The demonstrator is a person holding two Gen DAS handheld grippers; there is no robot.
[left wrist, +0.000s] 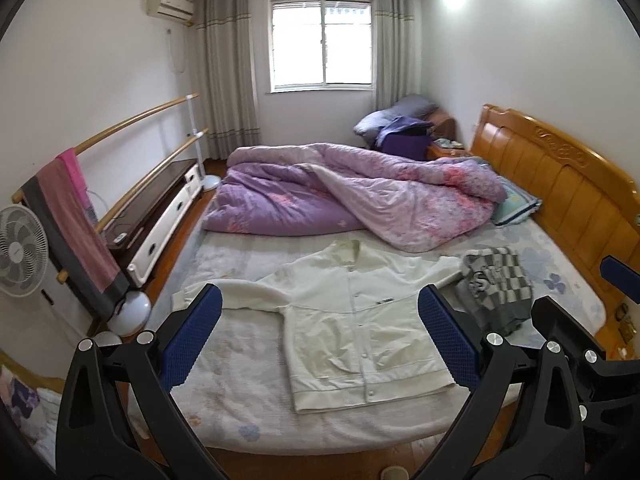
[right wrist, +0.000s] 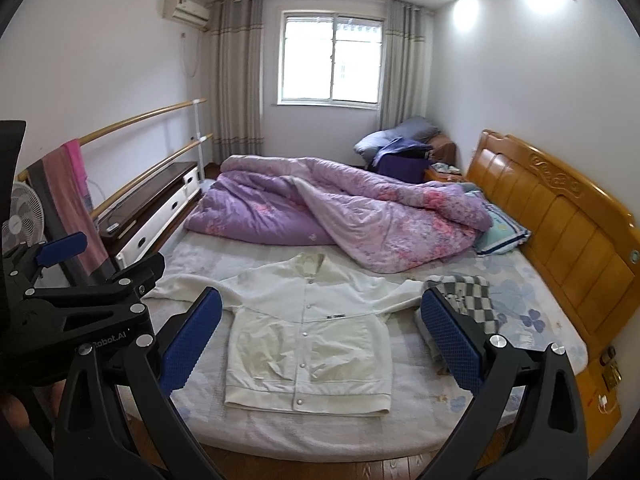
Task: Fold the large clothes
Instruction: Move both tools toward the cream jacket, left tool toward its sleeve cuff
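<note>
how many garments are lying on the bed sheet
2. A white button-up jacket lies spread flat near the bed's foot edge. A grey checkered garment sits crumpled beside its sleeve, toward the headboard. More could be hidden under the purple quilt.

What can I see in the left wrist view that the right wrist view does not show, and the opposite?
Only the left wrist view shows the fan almost whole, and the white round base near the bed corner. Only the right wrist view shows the socket with a plugged charger beside the bed. Both show the white jacket spread flat on the bed, the checkered garment to its right, the purple quilt, and each its own gripper open, left gripper and right gripper.
</note>
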